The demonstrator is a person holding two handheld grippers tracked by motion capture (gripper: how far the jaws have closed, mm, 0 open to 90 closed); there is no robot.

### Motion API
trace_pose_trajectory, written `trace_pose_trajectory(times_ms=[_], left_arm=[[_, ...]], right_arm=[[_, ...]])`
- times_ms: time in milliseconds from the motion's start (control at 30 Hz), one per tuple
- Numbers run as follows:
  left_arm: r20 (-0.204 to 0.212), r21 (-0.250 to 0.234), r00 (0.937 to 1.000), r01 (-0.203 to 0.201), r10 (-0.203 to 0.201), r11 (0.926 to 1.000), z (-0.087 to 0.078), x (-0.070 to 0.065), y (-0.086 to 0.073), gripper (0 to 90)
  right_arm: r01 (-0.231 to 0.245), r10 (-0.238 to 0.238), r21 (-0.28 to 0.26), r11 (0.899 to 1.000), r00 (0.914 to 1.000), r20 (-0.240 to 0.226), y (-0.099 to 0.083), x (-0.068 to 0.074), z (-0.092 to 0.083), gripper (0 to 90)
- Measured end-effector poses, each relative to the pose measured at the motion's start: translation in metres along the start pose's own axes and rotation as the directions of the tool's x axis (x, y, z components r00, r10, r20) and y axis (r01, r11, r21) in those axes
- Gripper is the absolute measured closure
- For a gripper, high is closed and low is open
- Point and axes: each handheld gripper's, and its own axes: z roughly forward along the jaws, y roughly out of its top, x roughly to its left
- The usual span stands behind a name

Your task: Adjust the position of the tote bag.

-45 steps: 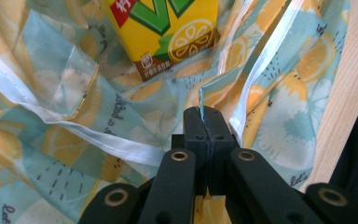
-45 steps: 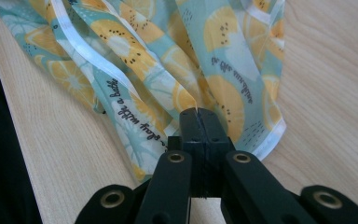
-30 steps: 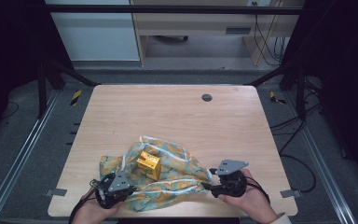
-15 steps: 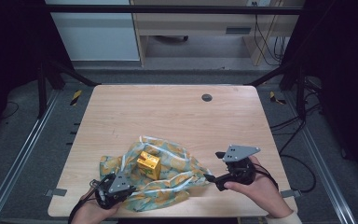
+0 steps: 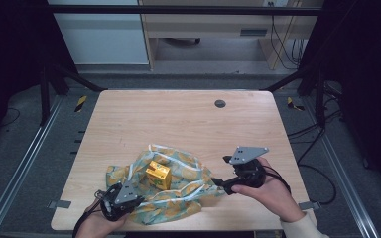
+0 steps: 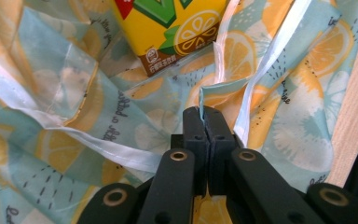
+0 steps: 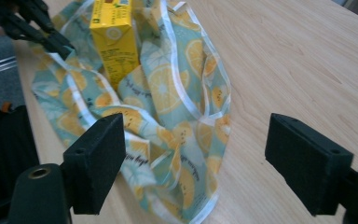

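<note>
A lemon-print cloth [image 5: 178, 191] lies crumpled near the table's front edge. A yellow drink carton [image 5: 158, 174] stands upright on it. My left gripper [image 5: 138, 200] is at the cloth's front left and is shut on a fold of the cloth [image 6: 223, 93]. The carton [image 6: 168, 28] is just beyond its tips. My right gripper [image 5: 222, 171] stands open, just right of the cloth's right corner, with nothing between its pads [image 7: 98, 158]. In its view the cloth [image 7: 168, 88] and carton [image 7: 114, 42] lie ahead, and the left gripper [image 7: 58, 46] is at the top left.
The wooden table [image 5: 178, 124] has a round dark grommet [image 5: 220, 103] at its back middle. Metal frame rails [image 5: 25, 163] run along both sides. A desk and cables stand beyond the far edge.
My right gripper has moved right and away from the front edge, off the cloth's right corner, and its jaws now stand wide. The left gripper has held still on the cloth.
</note>
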Motion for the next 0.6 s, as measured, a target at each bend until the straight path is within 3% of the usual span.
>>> trace_pose_trajectory(times_ms=[233, 400, 600], left_arm=[[-0.001, -0.006, 1.0000, 0.003, -0.003, 1.0000, -0.001, 0.000, 0.000, 89.7], [-0.001, -0.003, 1.0000, -0.003, 0.003, 1.0000, -0.001, 0.000, 0.000, 89.7], [-0.004, -0.003, 1.0000, -0.007, 0.007, 1.0000, -0.001, 0.000, 0.000, 89.7]], right_arm=[[0.064, -0.063, 0.047, 0.997, 0.9975, -0.033, 0.021, 0.011, 0.047, 27.9], [0.082, -0.078, 0.088, 0.993, 0.9961, -0.042, 0.032, 0.016, 0.077, 33.6], [0.119, -0.110, 0.158, 0.980, 0.9921, -0.060, 0.043, 0.023, 0.110, 32.7]])
